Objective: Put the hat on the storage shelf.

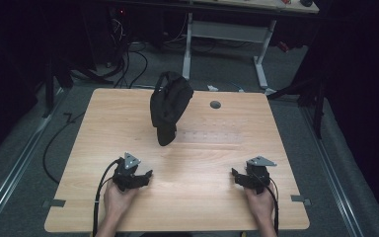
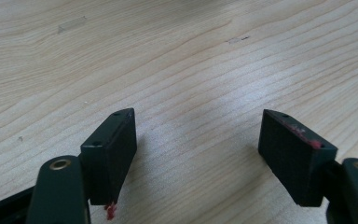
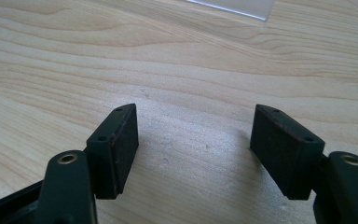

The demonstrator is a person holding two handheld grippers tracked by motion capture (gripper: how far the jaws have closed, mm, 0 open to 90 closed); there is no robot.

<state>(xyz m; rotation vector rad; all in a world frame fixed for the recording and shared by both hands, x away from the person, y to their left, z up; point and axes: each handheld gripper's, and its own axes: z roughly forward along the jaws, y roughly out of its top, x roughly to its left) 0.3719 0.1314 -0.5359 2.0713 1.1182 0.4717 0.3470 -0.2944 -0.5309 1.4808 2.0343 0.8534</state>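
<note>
— Where's the black bag?
— Upright near the table's far edge, middle.
— The tongs?
— Left tongs and right tongs rest near the front edge, jaws spread, pinching nothing.

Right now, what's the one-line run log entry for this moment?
left claw: open, empty | right claw: open, empty | black bag: upright, far side of table, untouched

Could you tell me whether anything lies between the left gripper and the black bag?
Nothing visible does: bare wooden table lies between the left gripper and the black bag, and its open jaws hold nothing.
</note>
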